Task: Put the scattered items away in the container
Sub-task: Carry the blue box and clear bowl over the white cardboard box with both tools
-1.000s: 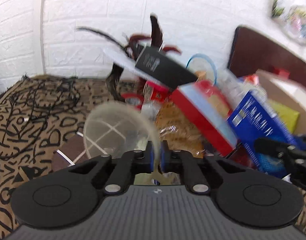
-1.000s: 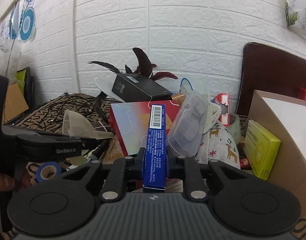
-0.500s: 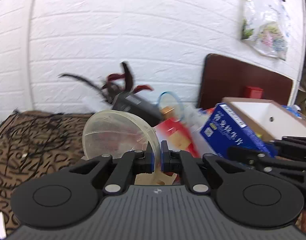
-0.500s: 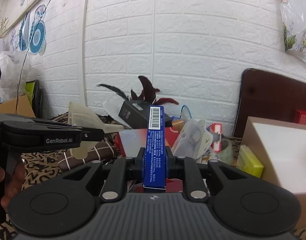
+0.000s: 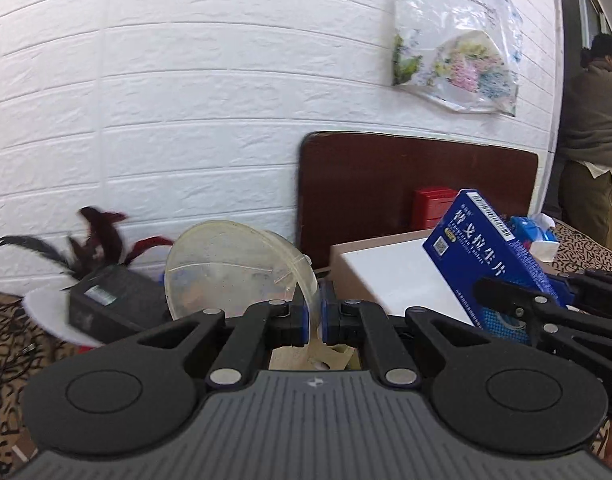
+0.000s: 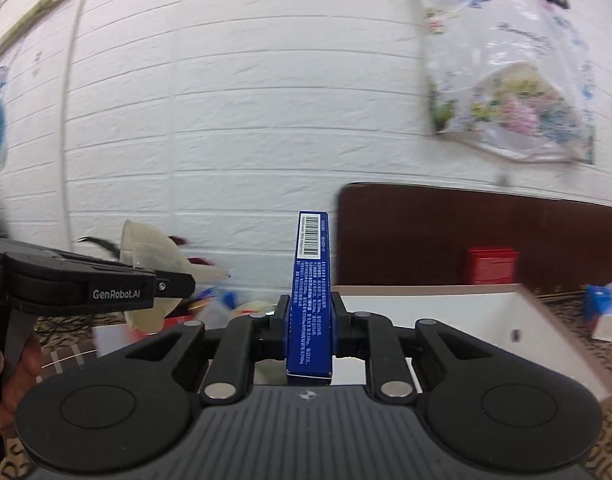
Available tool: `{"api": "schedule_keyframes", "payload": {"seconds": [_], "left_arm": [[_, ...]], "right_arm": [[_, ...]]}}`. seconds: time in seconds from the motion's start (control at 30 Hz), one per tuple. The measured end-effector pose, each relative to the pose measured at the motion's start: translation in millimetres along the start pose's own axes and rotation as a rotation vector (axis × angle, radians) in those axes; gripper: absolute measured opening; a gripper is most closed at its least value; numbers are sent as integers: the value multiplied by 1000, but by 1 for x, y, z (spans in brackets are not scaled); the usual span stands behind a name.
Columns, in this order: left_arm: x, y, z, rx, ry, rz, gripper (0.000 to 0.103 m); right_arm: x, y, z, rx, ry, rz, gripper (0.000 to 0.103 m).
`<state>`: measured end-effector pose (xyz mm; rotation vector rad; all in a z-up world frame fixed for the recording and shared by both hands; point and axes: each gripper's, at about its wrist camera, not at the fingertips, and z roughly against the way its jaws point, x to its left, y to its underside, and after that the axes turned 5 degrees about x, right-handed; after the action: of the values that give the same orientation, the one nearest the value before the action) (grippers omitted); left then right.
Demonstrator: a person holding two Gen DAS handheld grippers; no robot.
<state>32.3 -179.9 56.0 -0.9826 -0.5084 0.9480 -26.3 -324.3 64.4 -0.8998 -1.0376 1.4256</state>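
Note:
My left gripper (image 5: 313, 316) is shut on the rim of a cloudy clear plastic bowl (image 5: 233, 270), held up in the air and tilted. From the right wrist view that left gripper (image 6: 173, 286) shows at the left with the bowl (image 6: 145, 256) in it. My right gripper (image 6: 309, 312) is shut on a blue medicine box (image 6: 310, 292), which stands upright between the pads. In the left wrist view the same blue box (image 5: 494, 256) hangs over the near edge of the white-lined cardboard container (image 5: 390, 276). The container (image 6: 466, 312) lies ahead and to the right.
A black box (image 5: 113, 308) with dark feathers (image 5: 97, 236) lies at the left on a patterned cloth. A brown board (image 5: 386, 184) leans on the white brick wall, a red box (image 6: 492, 266) before it. A person (image 5: 594, 128) stands far right. A tissue pack (image 6: 608, 312) sits right.
Both grippers have risen and swung right with their loads, away from the pile of clutter and toward the cardboard container, which now fills more of both views.

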Motion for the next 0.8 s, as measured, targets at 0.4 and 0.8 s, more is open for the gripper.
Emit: {"api": "schedule_keyframes", "payload": {"seconds": [0.4, 0.8], "left_arm": [[-74, -24, -65, 40, 6, -30, 8], [-87, -8, -88, 104, -101, -55, 10]], "right_arm": [[-89, 9, -28, 42, 158, -70, 16], [-108, 35, -71, 170, 183, -85, 16]]}}
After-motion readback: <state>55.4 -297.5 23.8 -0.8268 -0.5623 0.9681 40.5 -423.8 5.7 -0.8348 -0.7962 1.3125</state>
